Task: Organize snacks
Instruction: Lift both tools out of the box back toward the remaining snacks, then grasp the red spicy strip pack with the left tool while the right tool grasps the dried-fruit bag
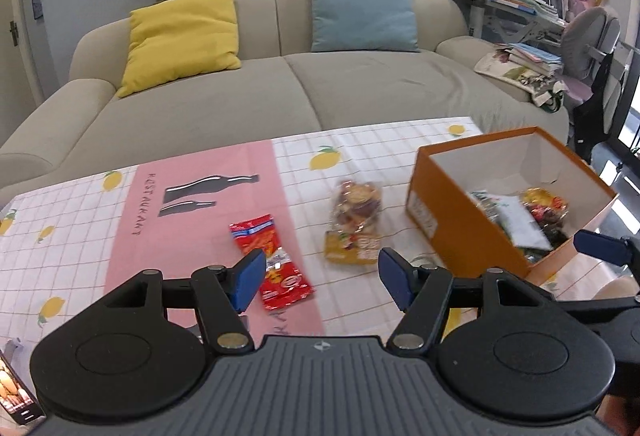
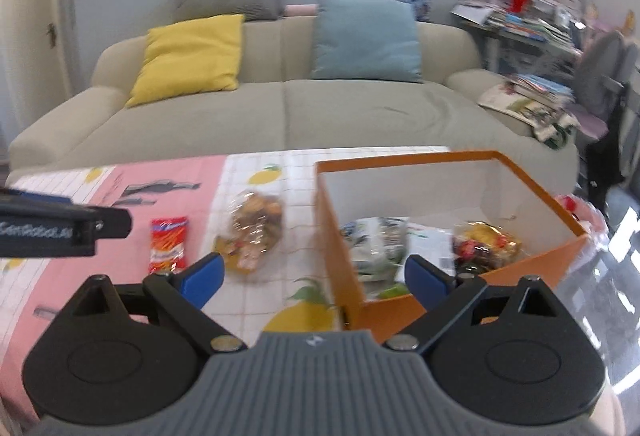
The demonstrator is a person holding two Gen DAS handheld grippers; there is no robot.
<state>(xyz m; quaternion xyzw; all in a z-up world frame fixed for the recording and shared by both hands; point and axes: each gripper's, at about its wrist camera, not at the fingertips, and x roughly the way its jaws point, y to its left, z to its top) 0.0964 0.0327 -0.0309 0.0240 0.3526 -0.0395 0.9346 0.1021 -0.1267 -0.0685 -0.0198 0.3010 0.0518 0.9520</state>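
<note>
Both the left gripper (image 1: 322, 274) and right gripper (image 2: 314, 278) are wide apart, holding nothing; a red packet (image 1: 272, 262) lies beside the orange box (image 1: 448, 212).

The room is bright with soft daylight. Light comes from the right side, where the shiny dark floor (image 2: 612, 268) shows white glare. Shadows are faint. Both pictures bend at the edges and have dark corners. The right wrist picture is blurry all over. In the left wrist picture, the clear bag of mixed snacks (image 1: 354, 220) looks smeared.
</note>
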